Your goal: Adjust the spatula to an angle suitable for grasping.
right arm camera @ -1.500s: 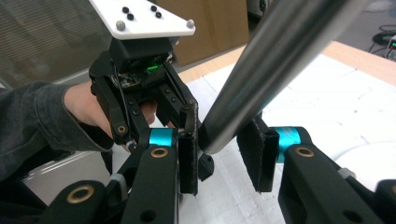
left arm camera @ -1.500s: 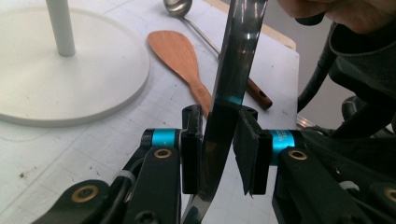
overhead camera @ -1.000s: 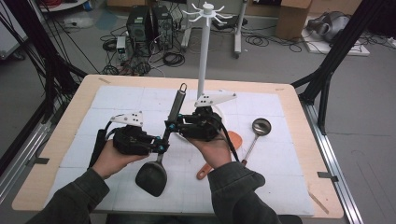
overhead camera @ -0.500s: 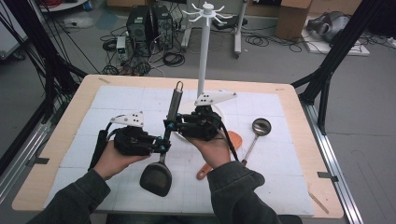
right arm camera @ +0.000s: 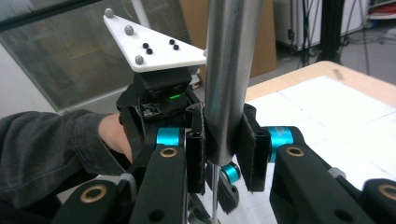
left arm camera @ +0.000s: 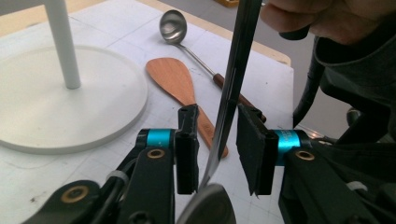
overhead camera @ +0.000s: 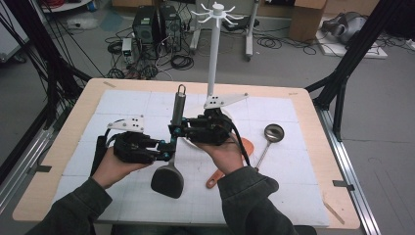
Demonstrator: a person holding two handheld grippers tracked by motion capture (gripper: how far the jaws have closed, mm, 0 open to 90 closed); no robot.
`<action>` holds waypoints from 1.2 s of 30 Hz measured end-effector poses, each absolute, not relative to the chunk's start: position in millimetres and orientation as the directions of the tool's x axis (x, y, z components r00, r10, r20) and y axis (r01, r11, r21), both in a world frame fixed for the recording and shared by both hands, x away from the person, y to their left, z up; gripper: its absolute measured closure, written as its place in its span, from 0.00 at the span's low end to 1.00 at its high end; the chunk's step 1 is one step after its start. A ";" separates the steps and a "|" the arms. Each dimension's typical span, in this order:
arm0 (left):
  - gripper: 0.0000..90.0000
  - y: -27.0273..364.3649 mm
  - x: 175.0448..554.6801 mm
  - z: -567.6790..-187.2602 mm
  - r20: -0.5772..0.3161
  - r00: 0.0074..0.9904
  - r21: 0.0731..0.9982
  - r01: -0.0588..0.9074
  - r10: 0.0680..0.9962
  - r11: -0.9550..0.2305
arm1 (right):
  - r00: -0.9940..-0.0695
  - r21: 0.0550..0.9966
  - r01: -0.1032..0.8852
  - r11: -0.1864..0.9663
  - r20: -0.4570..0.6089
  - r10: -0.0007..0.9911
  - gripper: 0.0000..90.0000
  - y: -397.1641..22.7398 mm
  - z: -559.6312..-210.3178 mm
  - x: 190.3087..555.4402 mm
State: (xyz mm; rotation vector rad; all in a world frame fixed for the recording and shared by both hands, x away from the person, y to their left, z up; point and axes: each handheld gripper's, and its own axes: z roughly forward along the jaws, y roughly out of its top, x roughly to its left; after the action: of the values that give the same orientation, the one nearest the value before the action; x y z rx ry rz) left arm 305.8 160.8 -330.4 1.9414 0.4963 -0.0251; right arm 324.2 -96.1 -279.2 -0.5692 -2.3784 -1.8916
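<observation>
A black spatula point(overhead camera: 167, 178) with a steel handle point(overhead camera: 178, 105) stands nearly upright above the white mat, head down. My right gripper point(overhead camera: 175, 131) is shut on the thick handle point(right arm camera: 229, 70), and its jaws point(right arm camera: 223, 149) have just closed a little tighter. Lower down, my left gripper point(overhead camera: 166, 149) straddles the thin shank point(left arm camera: 233, 84). Its jaws point(left arm camera: 217, 149) have just been opening, and a gap shows on each side of the shank.
A white hook stand point(overhead camera: 213, 58) rises behind the grippers from a round base point(left arm camera: 70, 116). To the right on the mat lie a wooden spatula point(left arm camera: 175, 79) and a steel ladle point(overhead camera: 273, 133). The table's wooden rim point(overhead camera: 320, 147) borders the mat.
The spatula's handle has tipped more upright and its head has shifted slightly right. The left jaws have come off the shank. Both hands have stayed about where they were.
</observation>
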 end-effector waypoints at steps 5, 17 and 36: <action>0.70 164.4 304.6 -330.2 -0.226 0.908 0.875 0.348 0.353 -0.336 | -0.933 0.935 0.294 0.199 0.235 0.271 0.84 -101.5 -273.0 324.0; 0.60 172.2 299.0 -334.5 -0.135 0.893 0.861 0.320 0.430 -0.395 | -0.933 0.940 0.266 0.215 0.194 0.303 0.84 -116.1 -260.9 330.7; 0.40 188.7 291.6 -347.9 -0.074 0.881 0.845 0.304 0.467 -0.440 | -0.948 0.943 0.210 0.259 0.132 0.289 0.84 -131.8 -239.3 356.2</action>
State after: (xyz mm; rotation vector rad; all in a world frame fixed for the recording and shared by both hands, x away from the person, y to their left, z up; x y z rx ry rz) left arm 291.6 188.7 -347.9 2.0622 0.5582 0.2087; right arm 356.2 -131.8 -239.3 -0.5061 -2.5448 -1.8882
